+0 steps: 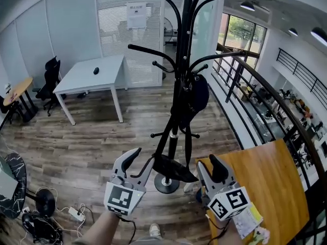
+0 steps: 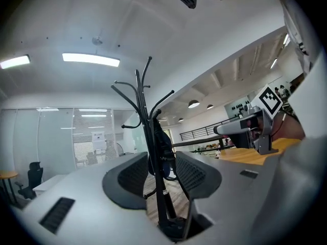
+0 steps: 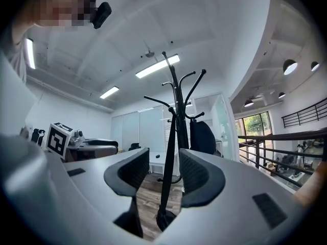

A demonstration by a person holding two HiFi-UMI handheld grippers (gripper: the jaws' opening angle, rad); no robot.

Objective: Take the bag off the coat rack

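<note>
Over the grey wood-plank floor (image 1: 92, 147), the dark fabric bag (image 1: 196, 93) hangs from a hook of the tall black metal coat rack (image 1: 180, 86), above and beyond your left claw (image 1: 140, 163) and right claw (image 1: 209, 173), both parted and holding nothing.

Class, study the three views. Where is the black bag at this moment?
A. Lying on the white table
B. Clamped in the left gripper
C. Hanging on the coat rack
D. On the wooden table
C: the black bag hangs from a hook of the coat rack, while the left gripper and the right gripper both have their jaws apart and clamp nothing.
</note>
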